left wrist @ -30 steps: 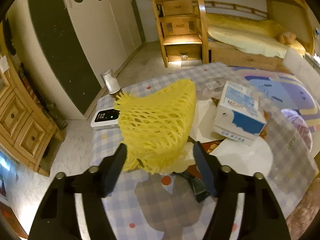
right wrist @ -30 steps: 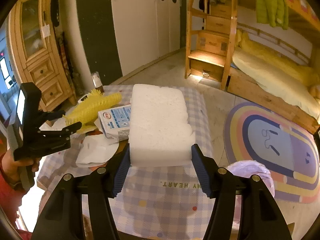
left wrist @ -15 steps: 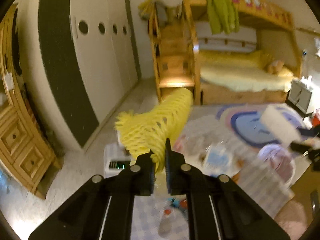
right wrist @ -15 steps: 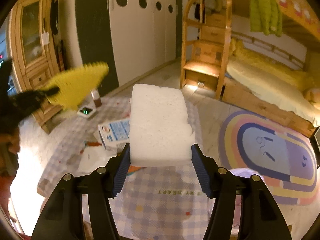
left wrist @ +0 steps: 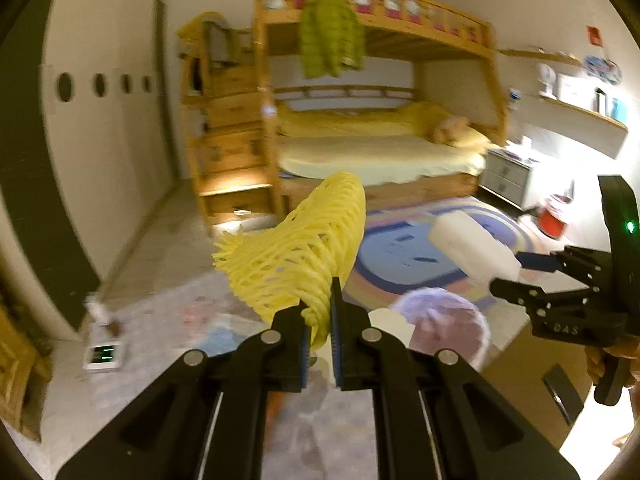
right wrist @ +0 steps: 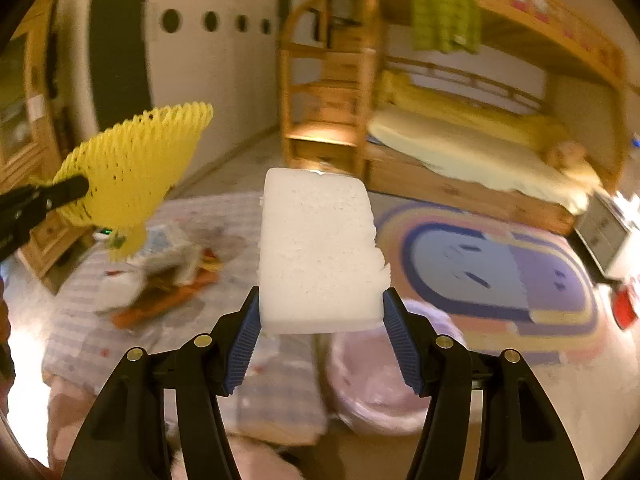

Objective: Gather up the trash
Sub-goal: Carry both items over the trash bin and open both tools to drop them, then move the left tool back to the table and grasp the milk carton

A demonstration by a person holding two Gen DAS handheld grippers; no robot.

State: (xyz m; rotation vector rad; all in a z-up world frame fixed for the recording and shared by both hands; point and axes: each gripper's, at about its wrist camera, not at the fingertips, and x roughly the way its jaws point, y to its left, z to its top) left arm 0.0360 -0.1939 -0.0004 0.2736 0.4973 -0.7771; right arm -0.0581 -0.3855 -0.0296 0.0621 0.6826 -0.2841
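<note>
My left gripper [left wrist: 320, 316] is shut on a yellow foam net sleeve [left wrist: 296, 256] and holds it in the air above the checked table [left wrist: 168, 312]. The net also shows at the left of the right wrist view [right wrist: 132, 164]. My right gripper [right wrist: 320, 312] is shut on a white foam block [right wrist: 320, 252], held above a bin lined with a pale purple bag [right wrist: 372, 376]. In the left wrist view the block [left wrist: 472, 248] and the right gripper [left wrist: 516, 280] sit at the right, above the bin [left wrist: 444, 320].
Paper scraps, a blue-white carton [right wrist: 168, 236] and an orange wrapper [right wrist: 168, 300] lie on the table. A small digital device [left wrist: 102, 356] and a bottle [left wrist: 96, 308] stand at its far left. A rainbow rug [right wrist: 492, 272], bunk bed [left wrist: 380, 152] and wardrobe surround it.
My left gripper closed on the yellow net and lifted it off the table, swinging right toward the bin. My right gripper carried the foam block over the purple-lined bin.
</note>
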